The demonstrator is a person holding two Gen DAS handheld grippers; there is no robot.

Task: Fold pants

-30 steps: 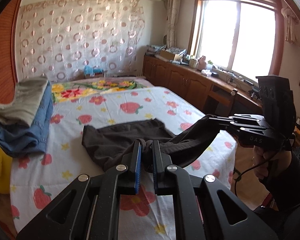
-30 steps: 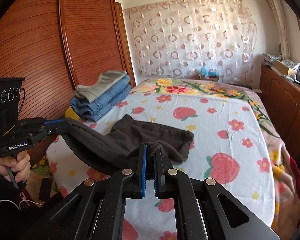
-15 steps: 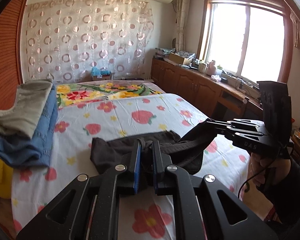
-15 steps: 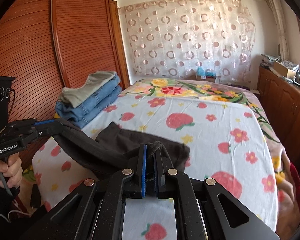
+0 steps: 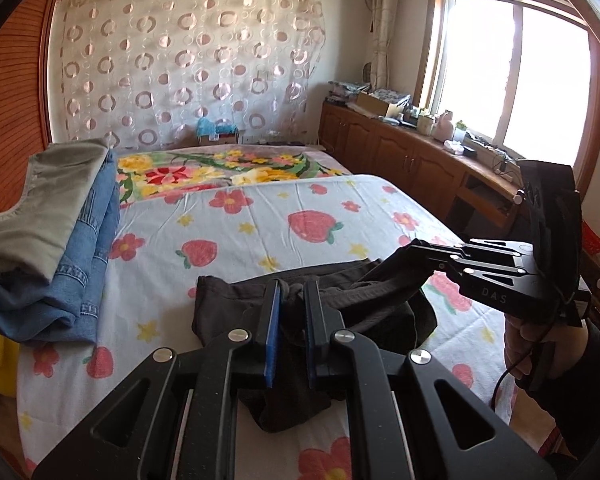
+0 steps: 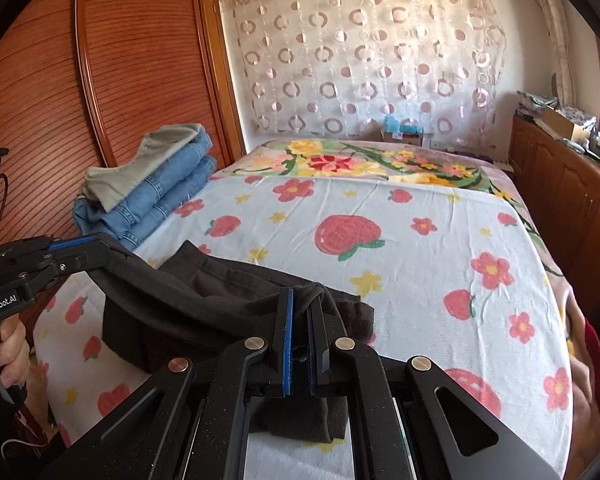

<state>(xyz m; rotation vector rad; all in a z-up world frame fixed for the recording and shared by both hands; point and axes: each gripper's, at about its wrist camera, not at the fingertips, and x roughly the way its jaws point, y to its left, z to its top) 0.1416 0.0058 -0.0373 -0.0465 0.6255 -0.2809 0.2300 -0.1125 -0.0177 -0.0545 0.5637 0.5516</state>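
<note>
Dark brown pants (image 5: 228, 300) lie partly on the strawberry-print bed sheet (image 5: 260, 216), with their near edge lifted. My left gripper (image 5: 292, 286) is shut on a bunch of that edge. My right gripper (image 5: 414, 249) is off to the right, held by a hand (image 5: 540, 344), and is shut on the same edge, which hangs stretched between the two. In the right wrist view my right gripper (image 6: 302, 294) pinches the fabric between its blue pads. My left gripper (image 6: 104, 242) holds the pants (image 6: 204, 292) at the left.
A stack of folded blue jeans (image 5: 88, 248) topped by a grey garment (image 5: 48, 200) sits at the bed's left side, beside a wooden wardrobe (image 6: 120, 80). Wooden cabinets (image 5: 400, 160) run along the right under the window. The patterned curtain is behind the bed.
Both grippers have moved forward over the bed with the held edge of the pants. The lying part looks shorter, and the stack and the far wall look closer.
</note>
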